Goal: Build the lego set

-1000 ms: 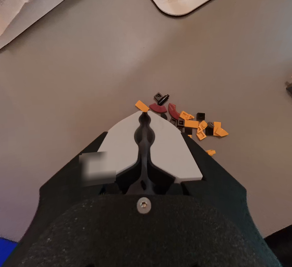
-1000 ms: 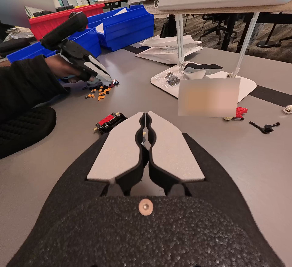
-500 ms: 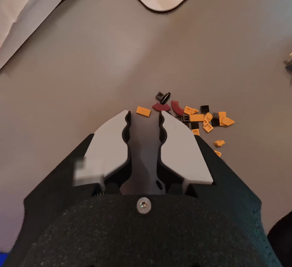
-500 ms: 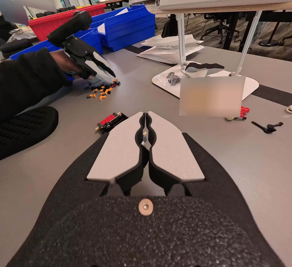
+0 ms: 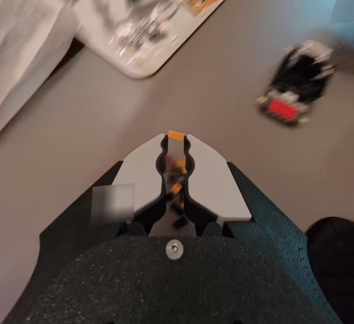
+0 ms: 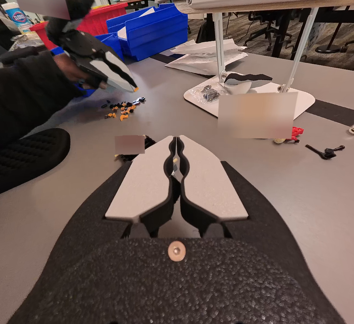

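Observation:
My left gripper (image 5: 176, 136) is shut on a small orange tile (image 5: 176, 135), pinched across its tips and held above the table. The right wrist view also shows the left gripper (image 6: 134, 87), raised over the pile of loose orange and black pieces (image 6: 122, 108), with the orange tile (image 6: 136, 89) at its tip. The black and red lego model (image 5: 283, 108) lies blurred at the right of the left wrist view. In the right wrist view a patch half hides the model (image 6: 130, 156), which sits just left of my right gripper (image 6: 176, 138). The right gripper is shut, with nothing at its tips.
A white stand base (image 6: 304, 102) carries a bag of parts (image 6: 209, 91). Folded papers (image 6: 206, 56) and blue bins (image 6: 153, 31) lie behind. A red piece (image 6: 296, 132) and a black piece (image 6: 325, 151) lie at the right. A black pad (image 6: 28, 154) is at the left. Left tips to right tips: about 25 centimetres.
My left gripper opened over the pile, closed on the orange tile and lifted it up and away, swinging toward the model. My right gripper stayed shut and still.

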`<move>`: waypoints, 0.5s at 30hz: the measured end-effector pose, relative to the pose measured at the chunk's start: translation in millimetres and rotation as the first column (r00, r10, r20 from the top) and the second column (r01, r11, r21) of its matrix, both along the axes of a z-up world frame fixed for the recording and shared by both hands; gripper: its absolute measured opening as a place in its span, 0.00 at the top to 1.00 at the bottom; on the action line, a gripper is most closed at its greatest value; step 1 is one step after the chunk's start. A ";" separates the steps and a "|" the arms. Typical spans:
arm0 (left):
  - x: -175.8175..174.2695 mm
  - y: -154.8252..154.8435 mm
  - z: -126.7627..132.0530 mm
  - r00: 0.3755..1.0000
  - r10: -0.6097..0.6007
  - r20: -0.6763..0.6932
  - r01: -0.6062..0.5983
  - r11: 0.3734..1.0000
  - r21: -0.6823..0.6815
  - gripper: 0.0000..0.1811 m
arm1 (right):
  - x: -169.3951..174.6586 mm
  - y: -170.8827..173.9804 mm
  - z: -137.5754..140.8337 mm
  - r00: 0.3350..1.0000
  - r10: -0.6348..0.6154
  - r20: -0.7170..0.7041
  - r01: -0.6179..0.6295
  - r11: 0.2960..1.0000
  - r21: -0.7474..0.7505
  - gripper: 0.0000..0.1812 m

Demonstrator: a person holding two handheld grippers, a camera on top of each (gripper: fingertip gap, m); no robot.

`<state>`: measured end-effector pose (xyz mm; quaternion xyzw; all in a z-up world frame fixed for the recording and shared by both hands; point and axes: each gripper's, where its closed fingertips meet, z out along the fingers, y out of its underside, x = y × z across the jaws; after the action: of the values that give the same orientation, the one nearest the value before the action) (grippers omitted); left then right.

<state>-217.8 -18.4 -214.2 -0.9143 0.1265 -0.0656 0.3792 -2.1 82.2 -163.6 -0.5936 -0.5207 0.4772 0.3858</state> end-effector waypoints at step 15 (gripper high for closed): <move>159.9 100.0 -29.1 0.916 -0.399 -0.046 0.386 0.905 -0.179 0.91 | 6.3 9.0 1.5 1.000 -0.027 0.013 0.027 0.998 0.062 1.00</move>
<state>-57.9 81.6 -243.3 -0.9003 0.3175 -0.1134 0.2752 4.3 91.2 -162.1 -0.5916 -0.5297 0.4516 0.4068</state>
